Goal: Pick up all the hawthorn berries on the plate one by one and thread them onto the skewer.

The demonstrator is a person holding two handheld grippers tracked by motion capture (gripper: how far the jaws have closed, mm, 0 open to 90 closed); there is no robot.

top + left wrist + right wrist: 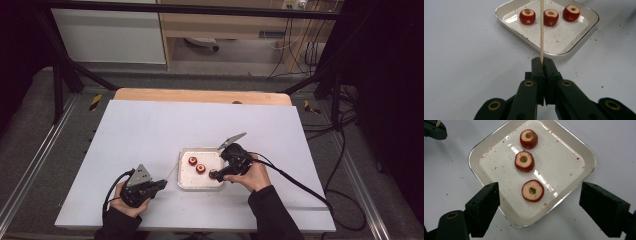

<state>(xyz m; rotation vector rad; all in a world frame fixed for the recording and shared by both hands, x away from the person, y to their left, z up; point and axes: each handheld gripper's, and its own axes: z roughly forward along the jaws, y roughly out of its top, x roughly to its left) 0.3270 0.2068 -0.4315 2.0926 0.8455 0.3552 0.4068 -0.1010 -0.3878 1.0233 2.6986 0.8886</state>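
Note:
A white square tray (192,180) holds three cored red fruit pieces in a row (201,168). My left gripper (161,184), left of the tray, is shut on a thin wooden skewer (541,30) that points up toward the tray (506,23) and its fruits (551,17). My right gripper (218,173) hovers over the tray's right side. Its jaws stand wide open above the tray (577,142), on either side of the nearest fruit piece (532,191), not touching it. My right gripper (540,192) holds nothing.
The tray sits on a white table sheet (150,130) speckled with red crumbs. A wooden edge (200,95) runs along the far side. Cables trail from both grippers, and black frame bars stand at the back corners.

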